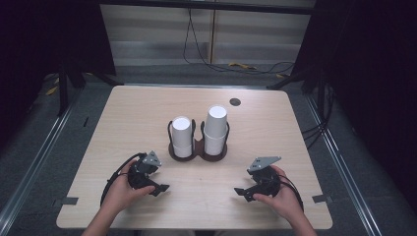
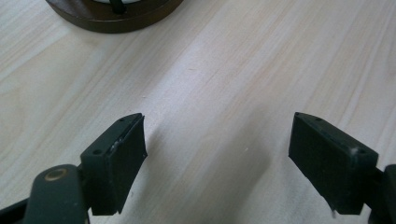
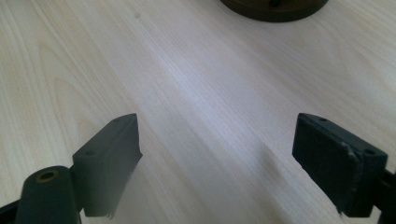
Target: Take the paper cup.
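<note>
While both cup stacks (image 1: 182, 136) (image 1: 215, 130) sit upright in the dark holder (image 1: 198, 147), nothing has been lifted yet. Nearer than the holder, the left hand-held gripper (image 1: 162, 188) and right hand-held gripper (image 1: 239, 192) are held spread wide and empty over the counter (image 1: 133, 113); all handling is judged outstanding.

We are seeing the counter (image 1: 147, 118) showing as pale wood-grain laminate, smooth with a soft satin sheen. We are reading the two white cups (image 1: 182, 136) as matt paper or plastic; which one cannot be told. The holder (image 1: 199, 147) is looking like dark brown wood at its base (image 2: 116, 18), with thin black metal-like hoops. The left claw (image 2: 217, 158) and right claw (image 3: 217, 161) are showing matt black plastic, slightly scuffed at the edges.
</note>
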`<state>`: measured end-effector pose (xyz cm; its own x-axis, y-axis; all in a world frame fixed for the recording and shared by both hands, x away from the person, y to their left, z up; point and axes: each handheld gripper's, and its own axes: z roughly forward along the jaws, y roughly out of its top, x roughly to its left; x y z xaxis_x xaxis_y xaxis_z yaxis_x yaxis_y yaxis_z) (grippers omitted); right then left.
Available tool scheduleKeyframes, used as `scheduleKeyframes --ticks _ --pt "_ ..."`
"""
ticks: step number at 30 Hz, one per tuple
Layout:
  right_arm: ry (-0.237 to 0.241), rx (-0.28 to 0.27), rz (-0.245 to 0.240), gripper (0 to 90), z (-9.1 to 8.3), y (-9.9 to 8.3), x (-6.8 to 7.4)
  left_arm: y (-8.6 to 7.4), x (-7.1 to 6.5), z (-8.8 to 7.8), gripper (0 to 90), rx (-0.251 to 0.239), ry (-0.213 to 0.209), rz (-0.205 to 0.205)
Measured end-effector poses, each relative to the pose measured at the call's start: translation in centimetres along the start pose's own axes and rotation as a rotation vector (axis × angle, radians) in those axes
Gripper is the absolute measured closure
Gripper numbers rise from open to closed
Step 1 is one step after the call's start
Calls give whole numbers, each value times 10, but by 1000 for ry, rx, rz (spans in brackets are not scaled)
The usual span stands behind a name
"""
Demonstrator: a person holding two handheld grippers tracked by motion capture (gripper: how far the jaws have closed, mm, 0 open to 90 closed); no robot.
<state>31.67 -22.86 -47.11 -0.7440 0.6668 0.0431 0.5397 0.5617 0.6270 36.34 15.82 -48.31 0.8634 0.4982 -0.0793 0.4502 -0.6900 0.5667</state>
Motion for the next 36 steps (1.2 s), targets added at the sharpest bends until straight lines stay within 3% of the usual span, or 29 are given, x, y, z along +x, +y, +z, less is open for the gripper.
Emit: scheduleKeyframes --ticks 6,7,12,18,22,24,26,31,32,33,36 --pt "33 -6 -9 177 10 5 8 12 3 -13 193 -36 11 -18" --pt "39 -5 -14 188 13 8 10 16 5 -16 193 -31 18 -4" --pt "59 -54 -25 216 25 23 19 28 10 -26 193 -58 24 -13" --pt "54 -83 -44 257 34 41 28 38 13 -29 194 -20 19 -5" --pt "67 -111 -32 268 41 50 33 44 19 -35 194 1 15 -5" --pt "77 -109 -40 268 46 55 35 48 22 -37 193 11 25 13" --pt "84 -100 -42 268 50 59 37 52 25 -38 194 30 -2 15" --pt "93 -91 -56 267 56 66 40 59 31 -42 194 49 -9 29" --pt "87 -95 -63 267 57 67 40 60 31 -42 193 38 -1 16" --pt "94 -100 -56 267 58 68 41 62 34 -44 193 54 -2 34" --pt "103 -111 -57 267 60 71 41 68 36 -48 193 58 -12 34"
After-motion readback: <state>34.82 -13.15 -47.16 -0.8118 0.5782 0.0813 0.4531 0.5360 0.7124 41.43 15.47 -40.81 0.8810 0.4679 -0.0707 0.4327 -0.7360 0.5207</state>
